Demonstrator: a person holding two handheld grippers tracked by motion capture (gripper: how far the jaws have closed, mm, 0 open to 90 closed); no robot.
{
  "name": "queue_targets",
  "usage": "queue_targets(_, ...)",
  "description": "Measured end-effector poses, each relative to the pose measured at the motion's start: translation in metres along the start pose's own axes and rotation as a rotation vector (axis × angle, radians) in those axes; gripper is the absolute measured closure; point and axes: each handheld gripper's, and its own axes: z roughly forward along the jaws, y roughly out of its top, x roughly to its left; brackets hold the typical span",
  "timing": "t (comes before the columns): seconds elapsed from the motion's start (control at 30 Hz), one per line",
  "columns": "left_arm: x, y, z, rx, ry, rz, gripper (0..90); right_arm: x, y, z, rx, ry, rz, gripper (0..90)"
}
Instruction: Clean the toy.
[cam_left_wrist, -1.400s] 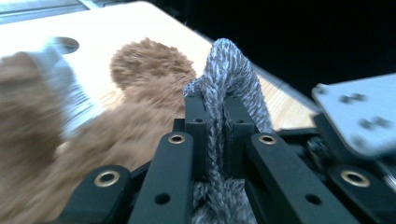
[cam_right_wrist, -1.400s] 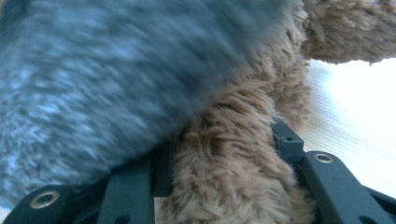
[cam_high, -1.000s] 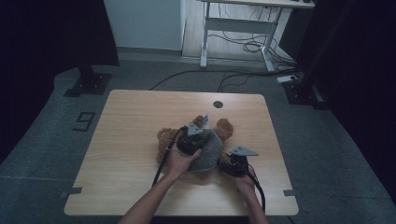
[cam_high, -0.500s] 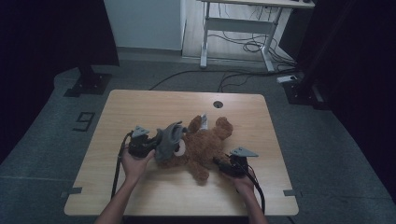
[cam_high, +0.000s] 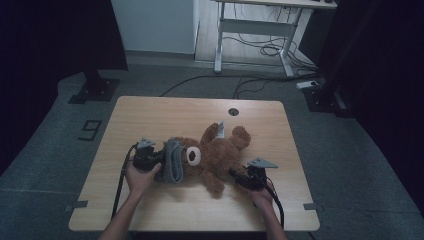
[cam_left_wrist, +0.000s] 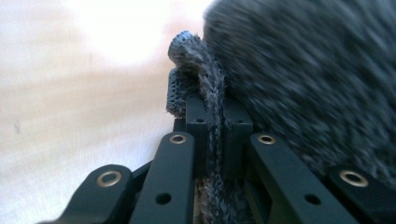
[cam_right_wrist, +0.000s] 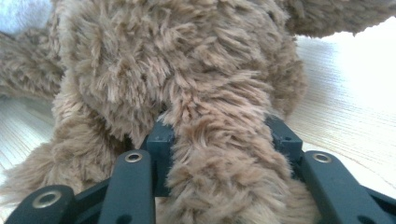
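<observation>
A brown teddy bear (cam_high: 220, 155) lies on its back across the wooden table (cam_high: 165, 115), head toward the left. A grey knit garment (cam_high: 172, 161) is bunched around its head. My left gripper (cam_high: 159, 161) sits just left of the head, shut on a fold of that grey knit (cam_left_wrist: 212, 107); in the left gripper view the fabric is pinched between the left gripper (cam_left_wrist: 215, 119) jaws, with dark fur beside it. My right gripper (cam_high: 236, 175), at the bear's lower right, is shut on a furry limb (cam_right_wrist: 219, 154), which fills the right gripper (cam_right_wrist: 219, 135) jaws.
A pale tag (cam_high: 220, 129) sticks up from the bear's far side. A round cable hole (cam_high: 233, 111) sits near the table's far edge. Beyond the table stand a metal desk frame (cam_high: 255, 30) with floor cables and a black stand base (cam_high: 95, 87).
My left hand has moved left along the bear with the grey knit, from over its body to its head. The bear's body is now uncovered. The right hand has stayed put.
</observation>
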Motion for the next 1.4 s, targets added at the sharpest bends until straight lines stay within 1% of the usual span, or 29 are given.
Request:
queue_targets(0.07, -0.008, 0.010, -0.007, -0.046, -0.025, 0.001, 83.6, -0.001, 0.000, 0.000, -0.001, 0.001, 0.003, 55.7)
queue_targets(0.1, -0.014, 0.014, -0.010, -0.070, -0.047, -0.002, 83.7, 0.000, 0.000, 0.000, -0.001, 0.001, 0.002, 55.7)
queue_targets(0.13, -0.020, 0.019, -0.013, -0.088, -0.065, 0.005, 83.8, 0.000, 0.000, 0.000, 0.000, 0.001, 0.000, 55.6)
queue_targets(0.2, -0.038, 0.029, -0.014, -0.112, -0.113, 0.026, 83.9, 0.002, 0.000, 0.001, 0.002, 0.001, -0.010, 55.7)
queue_targets(0.23, -0.048, 0.034, -0.013, -0.117, -0.134, 0.044, 83.9, 0.003, 0.000, 0.001, 0.005, 0.002, -0.018, 55.8)
queue_targets(0.3, -0.070, 0.045, -0.008, -0.120, -0.173, 0.083, 83.9, 0.004, 0.000, 0.001, 0.006, -0.005, -0.025, 56.0)
queue_targets(0.33, -0.081, 0.050, -0.004, -0.118, -0.196, 0.108, 83.9, 0.004, 0.000, 0.001, 0.007, -0.004, -0.022, 56.0)
queue_targets(0.37, -0.093, 0.055, 0.001, -0.116, -0.214, 0.124, 83.9, 0.003, 0.000, 0.001, 0.006, -0.002, -0.025, 56.1)
queue_targets(0.43, -0.116, 0.063, 0.013, -0.102, -0.250, 0.159, 83.9, 0.003, 0.000, 0.001, 0.009, 0.002, -0.029, 56.4)
queue_targets(0.53, -0.149, 0.072, 0.034, -0.076, -0.285, 0.211, 83.7, 0.003, 0.000, 0.000, 0.010, 0.007, -0.034, 56.7)
queue_targets(0.57, -0.159, 0.074, 0.042, -0.059, -0.289, 0.223, 83.7, 0.002, 0.000, 0.000, 0.012, 0.009, -0.037, 56.7)
queue_targets(0.6, -0.167, 0.074, 0.051, -0.041, -0.275, 0.236, 83.7, 0.002, 0.000, -0.001, 0.014, 0.010, -0.038, 56.7)
queue_targets(0.63, -0.173, 0.074, 0.061, -0.016, -0.244, 0.258, 83.7, 0.002, 0.000, -0.001, 0.016, 0.011, -0.039, 56.7)
queue_targets(0.67, -0.175, 0.072, 0.071, 0.010, -0.207, 0.276, 83.7, 0.002, -0.001, -0.001, 0.016, 0.012, -0.040, 56.7)
queue_targets(0.7, -0.174, 0.070, 0.082, 0.037, -0.172, 0.283, 83.7, 0.002, -0.001, -0.002, 0.018, 0.015, -0.037, 56.8)
queue_targets(0.73, -0.170, 0.066, 0.091, 0.066, -0.155, 0.277, 83.7, 0.002, -0.001, -0.002, 0.017, 0.016, -0.038, 56.8)
queue_targets(0.77, -0.163, 0.062, 0.097, 0.076, -0.152, 0.258, 83.6, 0.001, -0.002, -0.003, 0.020, 0.017, -0.041, 56.8)
queue_targets(0.83, -0.148, 0.058, 0.098, 0.064, -0.170, 0.204, 83.5, 0.000, -0.002, -0.003, 0.027, 0.022, -0.045, 56.9)
queue_targets(0.87, -0.142, 0.057, 0.096, 0.060, -0.171, 0.181, 83.4, 0.000, -0.002, -0.003, 0.027, 0.025, -0.045, 56.9)
queue_targets(0.9, -0.138, 0.058, 0.092, 0.057, -0.151, 0.179, 83.3, 0.000, -0.002, -0.003, 0.027, 0.027, -0.045, 57.0)
queue_targets(0.97, -0.128, 0.058, 0.082, 0.049, -0.098, 0.196, 83.5, 0.000, -0.002, -0.003, 0.026, 0.028, -0.037, 57.0)
queue_targets(1.03, -0.112, 0.057, 0.073, 0.053, -0.074, 0.184, 83.5, 0.000, -0.002, -0.003, 0.027, 0.027, -0.033, 57.0)
queue_targets(1.1, -0.096, 0.053, 0.063, 0.046, -0.052, 0.164, 83.4, 0.000, -0.002, -0.003, 0.029, 0.025, -0.038, 57.0)
queue_targets(1.2, -0.072, 0.049, 0.044, 0.012, -0.038, 0.124, 83.3, 0.000, -0.002, -0.003, 0.028, 0.026, -0.038, 57.1)
queue_targets(1.23, -0.065, 0.048, 0.038, 0.010, -0.029, 0.116, 83.3, 0.000, -0.002, -0.003, 0.029, 0.026, -0.036, 57.0)
queue_targets(1.27, -0.057, 0.046, 0.034, -0.001, -0.020, 0.105, 83.3, 0.001, -0.002, -0.003, 0.028, 0.026, -0.034, 57.0)
queue_targets(1.33, -0.042, 0.041, 0.026, -0.006, 0.013, 0.086, 83.3, 0.001, -0.002, -0.003, 0.028, 0.025, -0.033, 57.0)
queue_targets(1.4, -0.026, 0.033, 0.022, -0.005, 0.024, 0.046, 83.3, 0.001, -0.002, -0.003, 0.026, 0.025, -0.031, 57.1)
